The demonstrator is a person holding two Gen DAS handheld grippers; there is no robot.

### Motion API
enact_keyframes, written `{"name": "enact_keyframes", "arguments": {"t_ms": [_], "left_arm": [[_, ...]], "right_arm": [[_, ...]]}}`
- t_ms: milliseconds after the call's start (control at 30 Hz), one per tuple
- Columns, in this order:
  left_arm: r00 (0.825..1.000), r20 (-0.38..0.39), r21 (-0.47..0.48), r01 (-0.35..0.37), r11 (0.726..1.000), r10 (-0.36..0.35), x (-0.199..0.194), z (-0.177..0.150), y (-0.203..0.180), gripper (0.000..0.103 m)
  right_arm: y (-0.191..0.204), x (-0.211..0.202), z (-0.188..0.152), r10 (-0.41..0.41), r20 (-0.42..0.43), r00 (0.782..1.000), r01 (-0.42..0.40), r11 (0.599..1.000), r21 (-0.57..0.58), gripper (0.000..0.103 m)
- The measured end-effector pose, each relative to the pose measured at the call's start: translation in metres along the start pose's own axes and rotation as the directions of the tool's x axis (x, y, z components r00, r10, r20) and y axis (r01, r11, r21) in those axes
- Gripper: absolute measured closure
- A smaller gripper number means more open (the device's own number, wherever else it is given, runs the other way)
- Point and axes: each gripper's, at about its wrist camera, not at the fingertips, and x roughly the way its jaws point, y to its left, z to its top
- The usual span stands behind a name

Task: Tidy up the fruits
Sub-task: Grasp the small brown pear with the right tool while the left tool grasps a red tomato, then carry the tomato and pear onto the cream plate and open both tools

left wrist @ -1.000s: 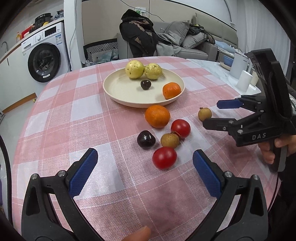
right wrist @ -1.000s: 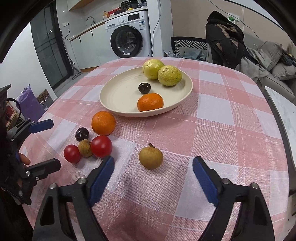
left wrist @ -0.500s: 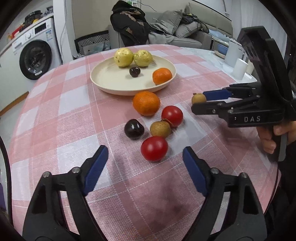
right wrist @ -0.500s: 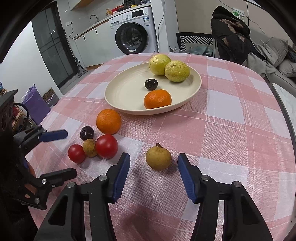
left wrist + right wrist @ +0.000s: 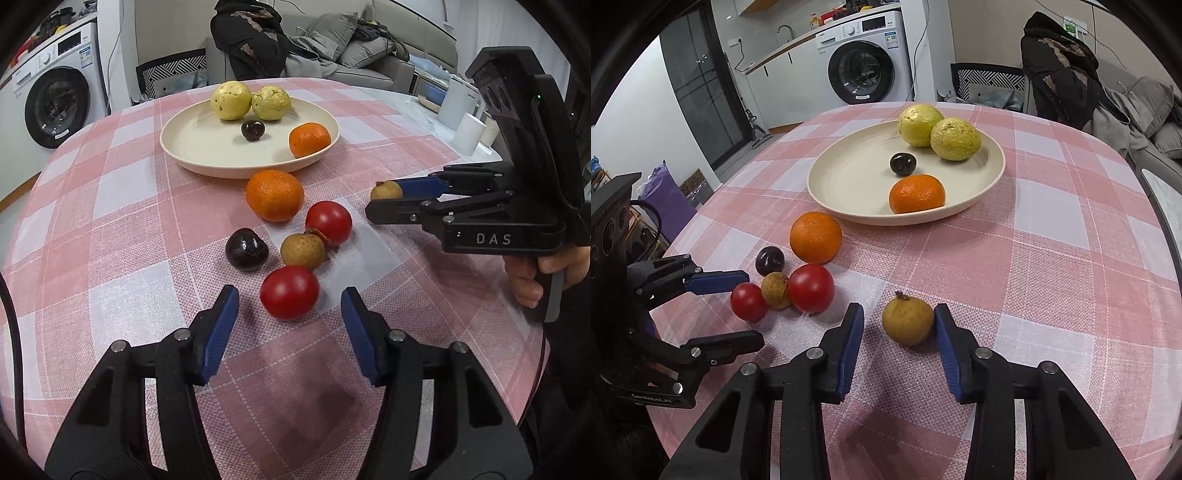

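Note:
A cream plate [image 5: 192,147] [image 5: 846,184] holds two yellow guavas, a dark plum and a small orange [image 5: 916,194]. On the checked cloth lie a big orange [image 5: 274,194], two red tomatoes, a dark plum [image 5: 246,248] and a brown longan [image 5: 303,251]. My left gripper [image 5: 290,304] is open with the near tomato [image 5: 289,292] between its fingertips. My right gripper [image 5: 898,326] is open around a lone brown longan [image 5: 907,322]; its right pad touches the fruit, the left pad stands apart.
The pink checked round table [image 5: 110,221] drops off on all sides. White containers [image 5: 469,133] stand on a side counter at the right. A washing machine [image 5: 868,62], a chair with a black jacket and a sofa stand beyond the table.
Both grippers have moved forward and narrowed their jaws. The left now flanks the near tomato; the right now flanks the lone longan, its right pad touching it.

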Motion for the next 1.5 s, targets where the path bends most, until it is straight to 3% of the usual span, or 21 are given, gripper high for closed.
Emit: {"name": "enact_keyframes", "arguments": {"t_ms": [233,500,733,1033,1500], "left_arm": [[1.0,0.003,-0.007,-0.01,1.0,0.01,0.001,0.003,0.001,0.064],[1.0,0.01,-0.021,0.012,1.0,-0.012,0.0,0.003,0.004,0.075],[1.0,0.014,-0.037,0.025,0.999,-0.025,-0.001,0.002,0.008,0.075],[0.999,0.038,-0.037,0.039,0.999,-0.038,-0.009,-0.001,0.009,0.076],[0.987,0.153,-0.04,0.055,0.998,-0.048,-0.038,0.008,0.01,0.076]], "right_arm": [[0.0,0.0,0.0,-0.011,0.002,1.0,0.011,1.0,-0.005,0.068],[0.002,0.0,-0.001,-0.014,0.002,1.0,0.014,1.0,-0.017,0.068],[0.003,-0.002,-0.003,-0.035,0.0,0.999,0.035,0.999,-0.036,0.074],[0.004,-0.008,-0.004,-0.022,0.036,0.999,0.024,0.999,-0.042,0.075],[0.005,-0.029,0.006,-0.016,0.152,0.988,0.018,1.0,-0.015,0.075]]}}
